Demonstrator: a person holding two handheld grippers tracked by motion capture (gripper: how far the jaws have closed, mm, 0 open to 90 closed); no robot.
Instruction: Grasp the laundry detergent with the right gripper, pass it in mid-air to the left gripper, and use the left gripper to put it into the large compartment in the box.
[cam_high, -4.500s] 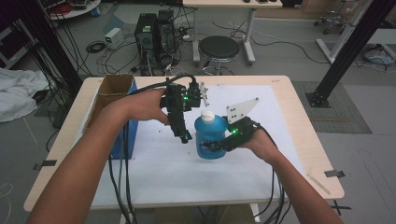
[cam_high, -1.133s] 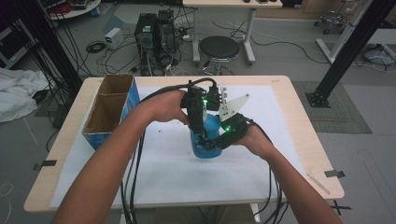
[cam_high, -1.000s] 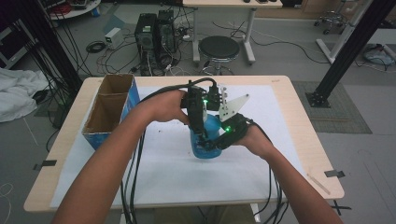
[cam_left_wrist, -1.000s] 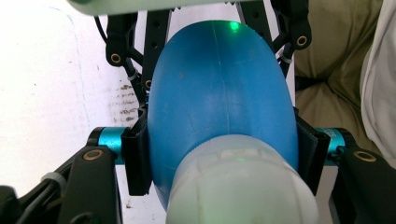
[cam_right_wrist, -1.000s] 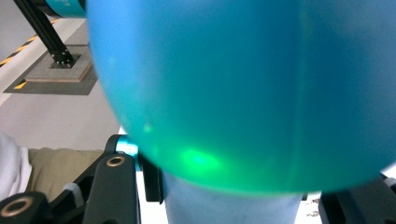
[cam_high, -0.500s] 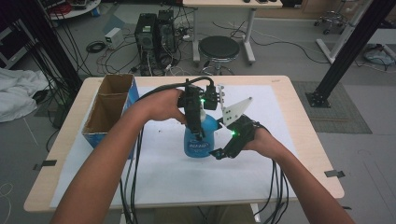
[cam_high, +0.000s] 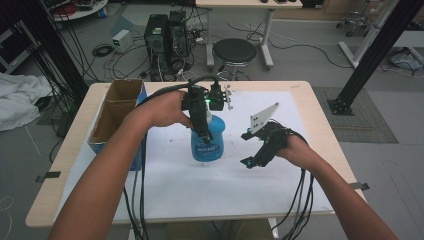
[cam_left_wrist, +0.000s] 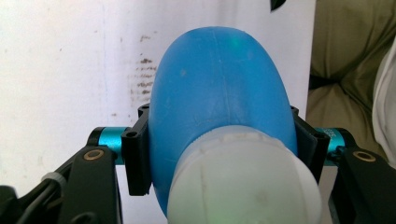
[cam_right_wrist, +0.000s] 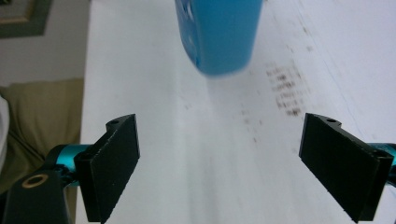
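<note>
The left hand-held gripper (cam_high: 204, 131) comes down from above on the blue bottle (cam_high: 206, 142) and is clamped on its upper body just below the white cap (cam_left_wrist: 243, 179); in the left gripper view both pads press the bottle's flanks, the jaws narrowed to the bottle's width. The bottle stands upright near the middle of the tabletop (cam_high: 300, 95), on the white sheet (cam_high: 220, 185), with the open cardboard box (cam_high: 116, 117) well apart to its left. Whether the base rests on the sheet or hangs just clear cannot be told. The right hand-held gripper (cam_high: 248, 160) sits to the right of the bottle, apart from it; its jaws have just been opening and now stand wide, with nothing between them, only bare sheet and the bottle's lower part farther off. Judgement: the step in hand is single-handed carriage of the bottle, the right having let go. To do it well, keep the grip below the cap square and firm, hold the bottle upright so it does not pivot between the pads, and keep the free right hand-held gripper and trailing cables (cam_high: 135, 200) clear of its path.
</note>
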